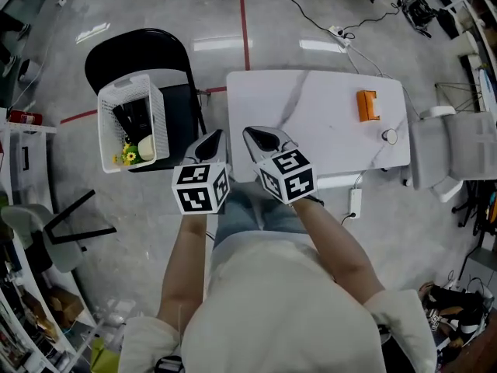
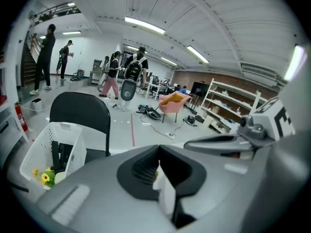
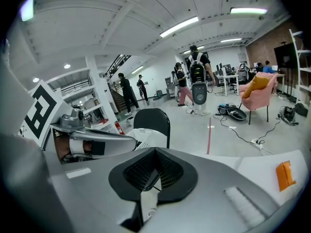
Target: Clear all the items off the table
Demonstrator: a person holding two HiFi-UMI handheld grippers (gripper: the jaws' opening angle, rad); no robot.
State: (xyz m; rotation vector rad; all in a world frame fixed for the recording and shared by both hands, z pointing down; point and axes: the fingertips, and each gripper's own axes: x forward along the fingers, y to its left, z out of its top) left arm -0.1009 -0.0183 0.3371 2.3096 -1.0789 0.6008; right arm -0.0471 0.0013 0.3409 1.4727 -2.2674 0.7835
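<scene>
Head view: left gripper (image 1: 211,142) and right gripper (image 1: 262,140) both closed, empty.

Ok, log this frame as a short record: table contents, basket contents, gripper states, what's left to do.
table: white; holds an orange item and a round white item, both near its right end
basket: white, on a black chair left of the table; holds dark items and yellow flowers
left gripper: shut, empty
right gripper: shut, empty
gripper position: side by side at the table's near left corner
left to clear: the two items on the table
</scene>
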